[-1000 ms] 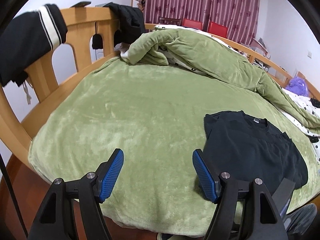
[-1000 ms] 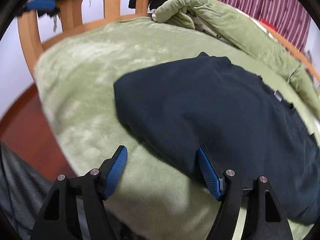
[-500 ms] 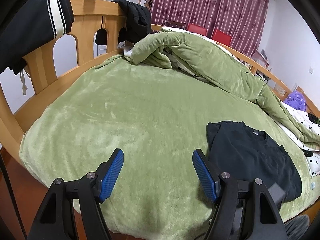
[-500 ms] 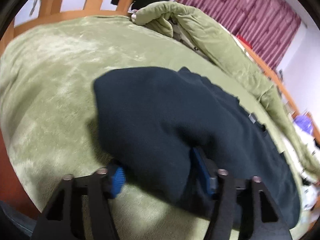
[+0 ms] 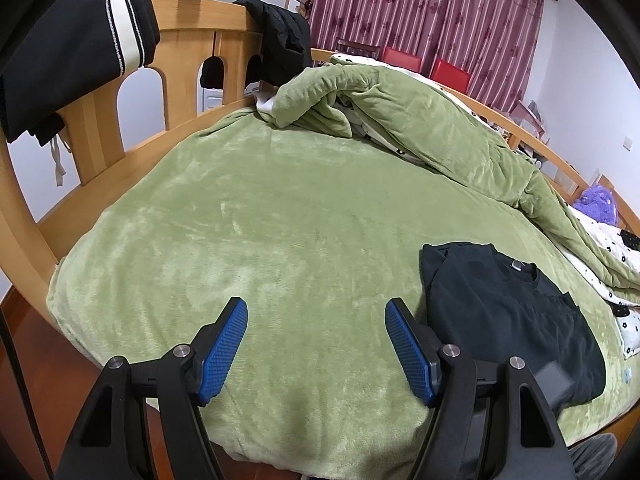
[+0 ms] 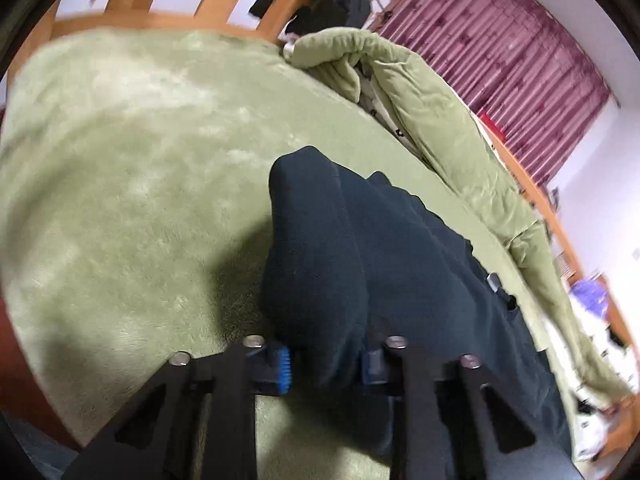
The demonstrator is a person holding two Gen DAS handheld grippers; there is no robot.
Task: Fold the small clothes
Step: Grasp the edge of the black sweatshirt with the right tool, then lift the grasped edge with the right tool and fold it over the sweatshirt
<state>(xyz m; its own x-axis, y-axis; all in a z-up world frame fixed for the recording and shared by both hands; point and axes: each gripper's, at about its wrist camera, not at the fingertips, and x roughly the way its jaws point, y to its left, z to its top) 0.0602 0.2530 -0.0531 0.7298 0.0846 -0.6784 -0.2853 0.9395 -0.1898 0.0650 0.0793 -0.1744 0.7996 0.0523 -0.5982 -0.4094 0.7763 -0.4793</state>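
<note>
A black T-shirt (image 5: 504,312) lies on the green bed cover (image 5: 280,216), to the right in the left wrist view, collar toward the far side. My left gripper (image 5: 316,344) is open and empty, hovering over bare cover left of the shirt. My right gripper (image 6: 326,360) is shut on the near edge of the black T-shirt (image 6: 360,248) and has lifted it, so a bunched fold rises between the blue pads (image 6: 282,364).
A rumpled green duvet (image 5: 400,120) lies along the far side. The wooden bed frame (image 5: 180,52) stands at the left with dark clothes (image 5: 72,52) hung on it. A purple toy (image 5: 600,200) sits at the right. Maroon curtains are behind.
My right gripper has closed on the shirt's near edge and raised it into a fold. My left gripper has drawn back a little and stayed open.
</note>
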